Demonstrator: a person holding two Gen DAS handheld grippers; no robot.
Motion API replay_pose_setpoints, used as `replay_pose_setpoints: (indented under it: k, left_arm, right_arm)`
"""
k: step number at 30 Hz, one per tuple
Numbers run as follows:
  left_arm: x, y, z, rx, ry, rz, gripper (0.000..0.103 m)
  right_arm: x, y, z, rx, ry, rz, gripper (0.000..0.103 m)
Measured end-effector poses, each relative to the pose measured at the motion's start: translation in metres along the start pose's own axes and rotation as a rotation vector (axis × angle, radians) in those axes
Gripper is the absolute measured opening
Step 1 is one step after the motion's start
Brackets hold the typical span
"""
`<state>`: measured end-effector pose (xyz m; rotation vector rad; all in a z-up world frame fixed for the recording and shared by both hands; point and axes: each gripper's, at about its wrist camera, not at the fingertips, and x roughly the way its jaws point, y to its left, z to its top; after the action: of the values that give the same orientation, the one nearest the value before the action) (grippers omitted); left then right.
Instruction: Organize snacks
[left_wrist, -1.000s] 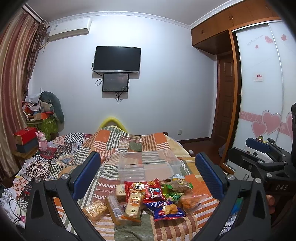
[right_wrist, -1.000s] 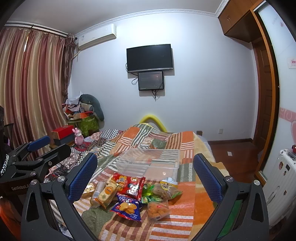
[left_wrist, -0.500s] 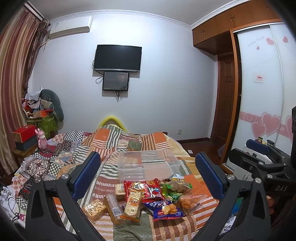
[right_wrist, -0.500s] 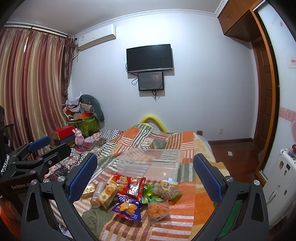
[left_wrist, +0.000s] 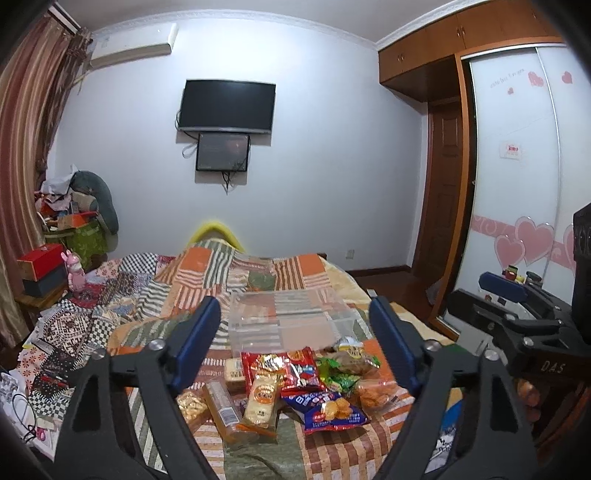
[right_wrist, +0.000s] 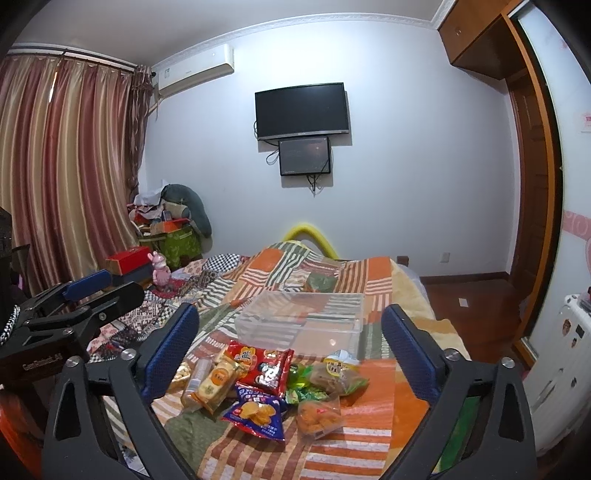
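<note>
Blue-padded fingers frame both views: the left gripper (left_wrist: 295, 345) and the right gripper (right_wrist: 290, 349) each stand wide apart with nothing between the pads, held above the near end of the bed. Each gripper also shows at the edge of the other's view, cut off by the frame.

Just past the fingertips lies the snack pile on the patchwork quilt (right_wrist: 369, 424). About ten packets can be counted: one red bag (right_wrist: 264, 367), one blue chip bag (right_wrist: 256, 413), one yellow biscuit pack (right_wrist: 212, 382), one clear tube of crackers (left_wrist: 223, 408), one clear bag of orange fried pieces (right_wrist: 317, 415), one green packet (right_wrist: 304, 391) and one brown bun in a clear wrapper (right_wrist: 338, 373), plus a small cracker pack (left_wrist: 190, 406) and a pale cake (left_wrist: 234, 371) seen best from the left wrist. They overlap, so the green packet is half buried and its outline is hard to make out; the left fingers hide the pile's left edge.

Beyond the pile, just touching its far edge, sits one clear plastic bin (right_wrist: 301, 323), open at the top. Bare quilt lies to the right of the pile and behind the bin. Farther off, one television (right_wrist: 301, 110) with one smaller screen (right_wrist: 304, 155) beneath hangs on the wall.
</note>
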<state>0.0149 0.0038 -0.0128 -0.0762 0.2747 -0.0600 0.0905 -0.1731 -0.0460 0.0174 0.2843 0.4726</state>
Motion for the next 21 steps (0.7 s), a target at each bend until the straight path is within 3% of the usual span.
replay_pose_setpoints:
  k: [4,11,21]
  left_arm:
    - [0.011,0.014,-0.006,0.003,0.055,0.014,0.07]
    - [0.032,0.056,-0.021,0.035,0.162,0.115,0.059]
    - [0.088,0.131,-0.07,0.002,0.398,0.178,0.057]
  right_arm:
    - [0.008,-0.004,-0.005,-0.004,0.039,0.004,0.085]
    - [0.029,-0.021,-0.024,0.006,0.149,-0.024,0.07]
    - [0.067,-0.049,-0.055,0.072,0.345,-0.047,0.069]
